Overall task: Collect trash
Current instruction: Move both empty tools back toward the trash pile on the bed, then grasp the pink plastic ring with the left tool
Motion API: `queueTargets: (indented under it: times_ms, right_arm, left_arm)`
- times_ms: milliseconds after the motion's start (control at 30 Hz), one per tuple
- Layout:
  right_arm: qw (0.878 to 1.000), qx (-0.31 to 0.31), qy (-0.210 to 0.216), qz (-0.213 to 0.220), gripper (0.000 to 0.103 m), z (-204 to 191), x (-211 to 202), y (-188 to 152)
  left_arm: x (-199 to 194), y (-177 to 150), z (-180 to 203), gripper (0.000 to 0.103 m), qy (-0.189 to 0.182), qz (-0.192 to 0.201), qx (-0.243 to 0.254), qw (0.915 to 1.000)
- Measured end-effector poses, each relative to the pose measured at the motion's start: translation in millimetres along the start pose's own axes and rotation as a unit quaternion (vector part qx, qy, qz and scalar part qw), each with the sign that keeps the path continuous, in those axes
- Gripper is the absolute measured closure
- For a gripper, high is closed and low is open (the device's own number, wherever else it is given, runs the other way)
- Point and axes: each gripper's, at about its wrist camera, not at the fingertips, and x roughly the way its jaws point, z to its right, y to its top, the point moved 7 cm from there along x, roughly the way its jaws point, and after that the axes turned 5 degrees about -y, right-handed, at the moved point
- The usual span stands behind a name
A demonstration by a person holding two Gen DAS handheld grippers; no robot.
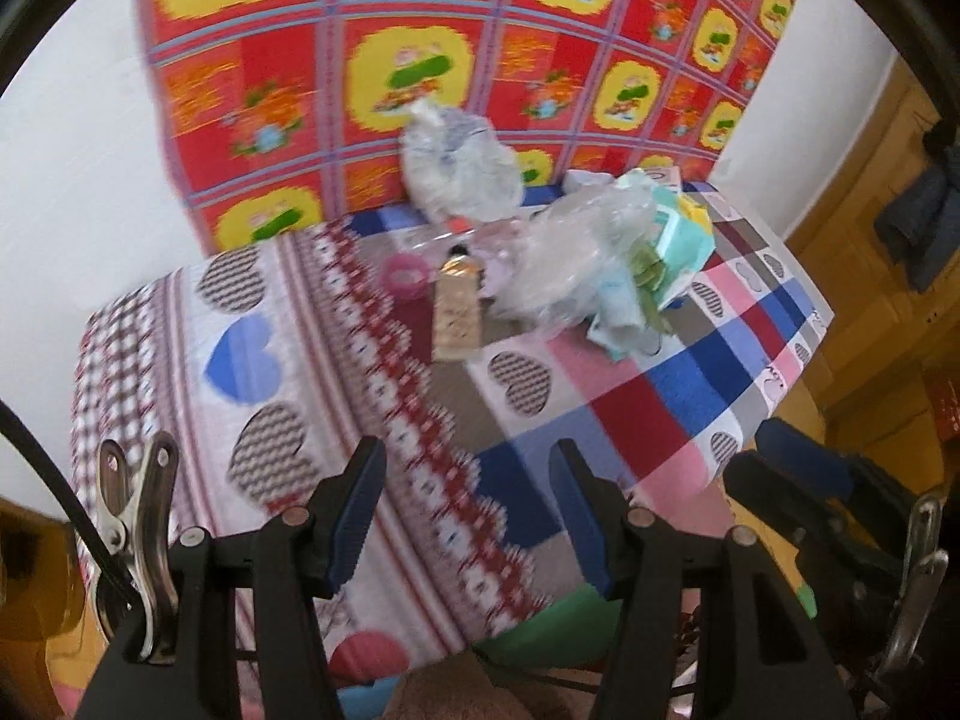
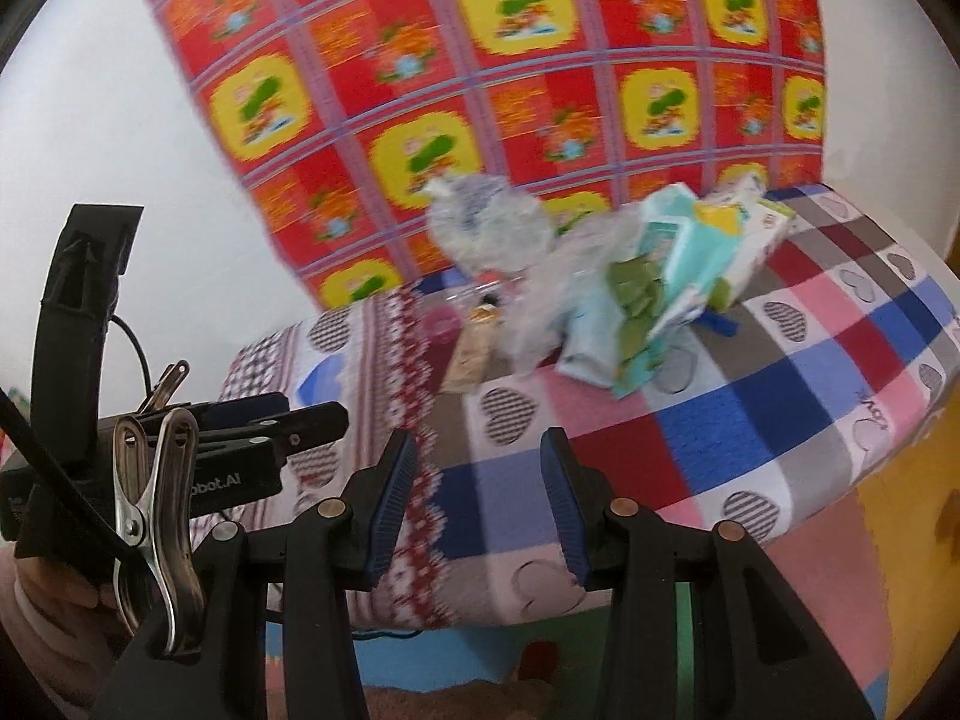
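A pile of trash lies at the far side of a bed covered by a patchwork blanket (image 1: 630,414): a crumpled clear plastic bag (image 1: 564,264), torn teal and green paper packaging (image 1: 666,258), a beige tube (image 1: 459,312), a pink ring (image 1: 407,273) and a clear bag (image 1: 456,168) against the wall cloth. The same pile shows in the right wrist view, with the packaging (image 2: 672,282) and tube (image 2: 474,348). My left gripper (image 1: 468,510) is open and empty over the blanket's near part. My right gripper (image 2: 477,510) is open and empty, also short of the pile.
A red and yellow patterned cloth (image 1: 456,60) hangs on the white wall behind the bed. Wooden furniture (image 1: 864,276) stands to the right. The left gripper's body (image 2: 180,450) shows at the left of the right wrist view. A colourful mat (image 2: 540,654) lies below the bed's edge.
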Motion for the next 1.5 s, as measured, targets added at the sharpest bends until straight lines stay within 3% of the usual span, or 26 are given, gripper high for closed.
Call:
queueTargets:
  times_ms: [233,433,700,967,1267,1500]
  right_arm:
    - [1.000,0.020,-0.006,-0.001,0.059,39.3,9.4,23.6]
    - [1.000,0.001,0.016,-0.009,0.059,60.0,31.7,53.0]
    - [0.998,-0.033,0.053,-0.029,0.059,71.1,70.7,88.9]
    - [0.995,-0.049,0.075,-0.044,0.059,78.3,98.0,108.7]
    - [0.991,-0.070,0.099,-0.047,0.059,68.8,111.3,127.7]
    - [0.991,-0.070,0.105,-0.052,0.059,68.2,115.0,128.2]
  left_arm:
    - [29.8,31.1,24.5,0.043,-0.017,-0.013,0.006,0.9998]
    - [49.4,49.7,30.5,0.043,-0.001,-0.008,-0.021,0.9998]
    - [75.9,67.0,7.7,0.043,0.048,-0.005,-0.089,0.9948]
    - [113.0,69.0,-18.1,0.043,0.083,-0.029,-0.131,0.9875]
    - [134.0,77.9,-52.6,0.043,0.101,-0.025,-0.184,0.9773]
    - [164.1,92.0,-65.6,0.043,0.112,-0.031,-0.190,0.9749]
